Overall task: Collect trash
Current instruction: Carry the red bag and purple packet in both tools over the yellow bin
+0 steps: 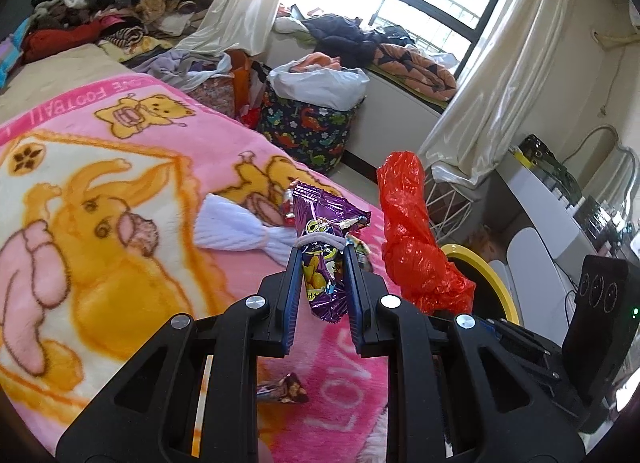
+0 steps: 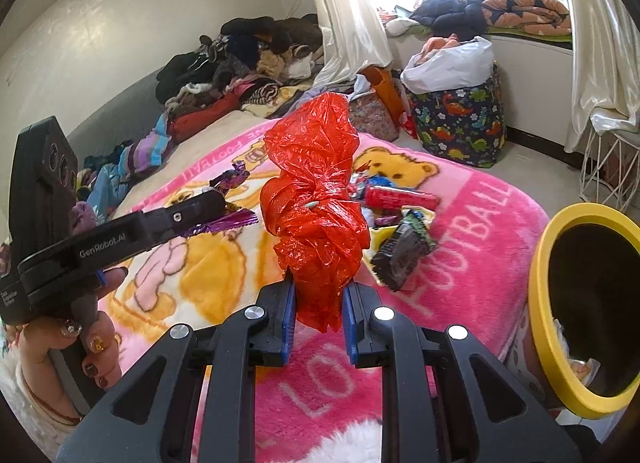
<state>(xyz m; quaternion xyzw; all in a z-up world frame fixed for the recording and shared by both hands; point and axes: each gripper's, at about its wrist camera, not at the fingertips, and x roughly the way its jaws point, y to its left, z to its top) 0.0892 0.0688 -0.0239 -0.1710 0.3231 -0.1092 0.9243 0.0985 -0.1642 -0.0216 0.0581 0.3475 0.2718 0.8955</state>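
Fingers: left (image 1: 320, 253) clamp purple wrapper (image 1: 320, 239) | right (image 2: 319, 285) clamp red bag (image 2: 316, 207) | yellow-rimmed bin (image 2: 540, 315) right of bag, right hand nearer

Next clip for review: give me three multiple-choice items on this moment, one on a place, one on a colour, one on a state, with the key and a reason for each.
1. Where does the bin stand?
A. beside the bed
B. on the window ledge
C. on the pile of clothes

2. What colour is the bin's rim?
A. green
B. yellow
C. white

3. What does the left gripper hold?
A. nothing
B. a white sock
C. a purple wrapper

Key:
1 A: the bin stands at the edge of the pink blanket.
2 B: its rim is yellow around a dark inside.
3 C: the left gripper is shut on the purple wrapper, while the right gripper clamps the red bag.
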